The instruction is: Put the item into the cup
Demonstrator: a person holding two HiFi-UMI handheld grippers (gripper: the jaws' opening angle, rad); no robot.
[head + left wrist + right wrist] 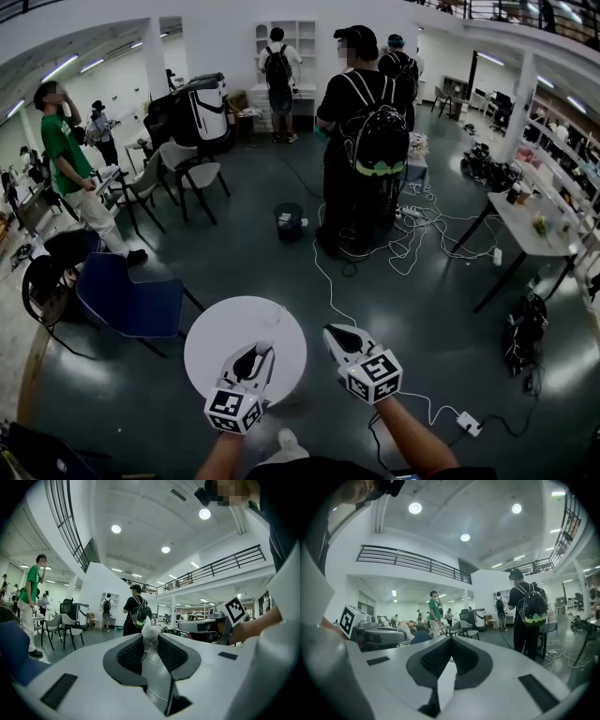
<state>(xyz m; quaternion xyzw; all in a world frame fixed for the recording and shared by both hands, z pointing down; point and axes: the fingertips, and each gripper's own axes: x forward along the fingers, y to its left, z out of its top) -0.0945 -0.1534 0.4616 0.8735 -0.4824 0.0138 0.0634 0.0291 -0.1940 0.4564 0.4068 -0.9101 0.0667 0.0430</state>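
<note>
Your left gripper (263, 350) (151, 640) is held low over the near part of the round white counter (225, 328). Its dark ribbed fingers (130, 656) are drawn in against a small white crumpled pouch (151, 631). The pouch stands upright between the tips, its top poking out above them. A thin white thread (151, 660) hangs from it down the gap between the fingers. So the task's item is off the counter, clamped in your left gripper.

Your right gripper (330, 332) (451, 640) is held level with the left one, just off the counter's right edge and over the dark floor (441, 328). Its fingers (436, 660) meet at the tips with nothing between them. The two grippers are near each other but apart.

I cannot make out a cup in any view.

Surroundings: a blue chair (127, 302) stands just left of the counter. A person in black with a backpack (364, 141) stands beyond it, back turned. White cables (417, 230) lie tangled on the floor beside that person.
</note>
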